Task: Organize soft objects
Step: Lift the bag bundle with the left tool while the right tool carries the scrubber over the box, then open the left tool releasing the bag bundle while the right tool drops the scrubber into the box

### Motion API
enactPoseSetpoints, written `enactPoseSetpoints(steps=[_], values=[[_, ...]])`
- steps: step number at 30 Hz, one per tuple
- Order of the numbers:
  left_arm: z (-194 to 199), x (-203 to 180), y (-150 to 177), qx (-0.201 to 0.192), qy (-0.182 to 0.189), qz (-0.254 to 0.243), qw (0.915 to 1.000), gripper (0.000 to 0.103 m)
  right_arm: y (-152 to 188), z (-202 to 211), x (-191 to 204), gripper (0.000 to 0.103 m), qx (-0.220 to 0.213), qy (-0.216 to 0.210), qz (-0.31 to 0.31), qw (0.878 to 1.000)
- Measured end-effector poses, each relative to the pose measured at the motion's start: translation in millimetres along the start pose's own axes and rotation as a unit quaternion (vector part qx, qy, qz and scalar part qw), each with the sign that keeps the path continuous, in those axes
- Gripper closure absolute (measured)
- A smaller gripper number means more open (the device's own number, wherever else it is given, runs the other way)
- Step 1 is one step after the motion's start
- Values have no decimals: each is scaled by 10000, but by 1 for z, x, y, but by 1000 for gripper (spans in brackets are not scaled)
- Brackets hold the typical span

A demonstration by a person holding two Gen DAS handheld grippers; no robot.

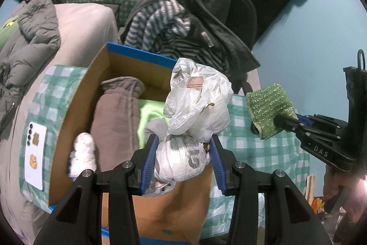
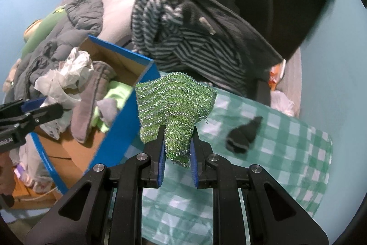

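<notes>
My left gripper (image 1: 183, 141) is shut on a crumpled white plastic bag (image 1: 195, 107) and holds it over the open blue-edged cardboard box (image 1: 96, 75). The box holds a brown folded cloth (image 1: 114, 111), a lime green cloth (image 1: 149, 114) and a white bundle (image 1: 83, 153). My right gripper (image 2: 177, 144) is shut on a sparkly green scrubbing cloth (image 2: 174, 102), held above the checked tablecloth (image 2: 275, 153) just right of the box (image 2: 128, 125). The right gripper (image 1: 278, 122) with its green cloth (image 1: 268, 107) shows in the left wrist view. A black sock (image 2: 243, 132) lies on the tablecloth.
A white phone (image 1: 35, 150) lies on the tablecloth left of the box. A chair draped with a grey coat and striped garments (image 1: 183, 22) stands behind the table. A bed with a grey puffer jacket (image 1: 29, 38) is at the left. Clothes lie on the floor beyond.
</notes>
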State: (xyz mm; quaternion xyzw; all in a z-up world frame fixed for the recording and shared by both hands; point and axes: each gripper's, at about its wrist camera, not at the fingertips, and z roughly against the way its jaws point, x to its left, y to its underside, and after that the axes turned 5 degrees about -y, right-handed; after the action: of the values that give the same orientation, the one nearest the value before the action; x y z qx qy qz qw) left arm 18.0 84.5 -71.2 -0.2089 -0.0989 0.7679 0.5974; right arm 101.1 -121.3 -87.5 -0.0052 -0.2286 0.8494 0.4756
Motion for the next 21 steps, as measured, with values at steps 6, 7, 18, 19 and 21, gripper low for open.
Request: enactPoseSetpoints(steps=[6,7,18,19,21], values=[[4,25,5,-25,-117,169,9998,58,-14,-9,30,87,11,-136,225,9997],[4,27,6,-25,-139,186,9997,58,-15,-10,35,87,16,-158,261,9995],[-2,63,18,91,-327,464,9983,58,-30,-35,82,87,203,-440,573,9972],[-3,65,19,102,-341,482,9982,58,-31,-38,86,87,242,-465,599,9968],[-5,68,21,131,-356,518,9979,58,-32,-44,94,87,307,-504,649,9961]])
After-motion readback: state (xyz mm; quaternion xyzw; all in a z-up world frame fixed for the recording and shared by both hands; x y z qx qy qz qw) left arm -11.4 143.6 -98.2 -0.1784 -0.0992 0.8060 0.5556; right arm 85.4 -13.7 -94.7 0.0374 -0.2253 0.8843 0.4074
